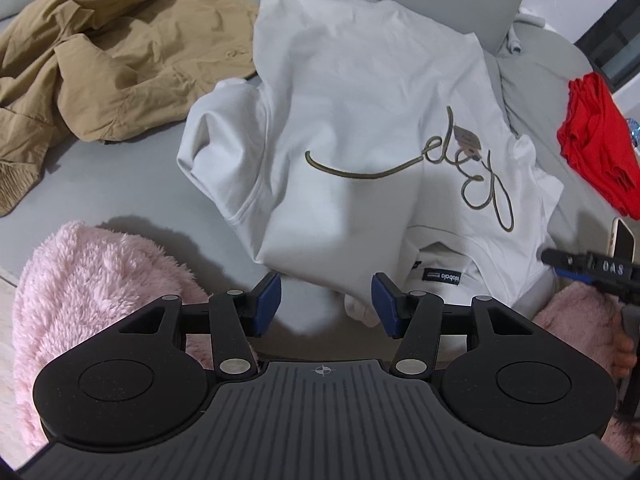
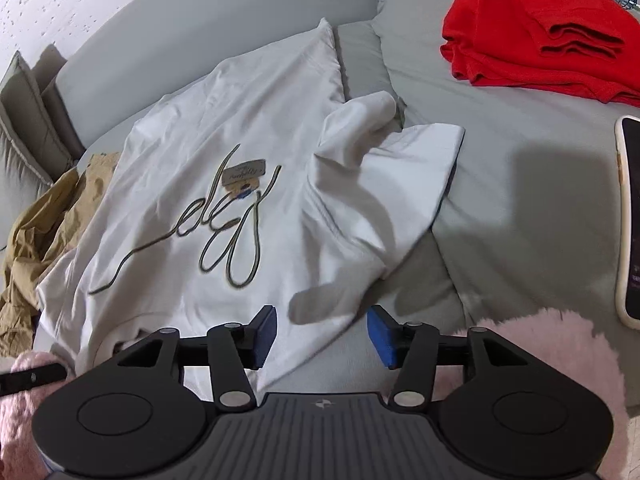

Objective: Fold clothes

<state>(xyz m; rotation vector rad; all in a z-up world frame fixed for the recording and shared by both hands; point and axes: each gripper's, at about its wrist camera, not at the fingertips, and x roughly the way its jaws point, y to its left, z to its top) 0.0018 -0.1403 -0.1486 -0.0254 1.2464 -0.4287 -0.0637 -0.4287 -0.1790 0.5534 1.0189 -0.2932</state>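
White cotton, the T-shirt [image 1: 360,128] with looping gold lettering is lying front up and partly folded on the grey sofa [image 2: 520,208], and it is serving as the landmark here. Left of it a tan jacket [image 1: 112,60] is sprawling, right of it a folded red garment [image 2: 540,28] and a phone [image 2: 632,216] are sitting. Both the left hand-held gripper [image 1: 326,306] and the right hand-held gripper [image 2: 322,336] are hovering at its near collar edge, jaws apart and gripping nothing.

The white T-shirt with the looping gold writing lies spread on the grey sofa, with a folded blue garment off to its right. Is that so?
Not quite: the folded garment is red, not blue, as the right wrist view shows plainly. The white T-shirt with gold writing does lie spread on the grey sofa, with that garment off to its right.
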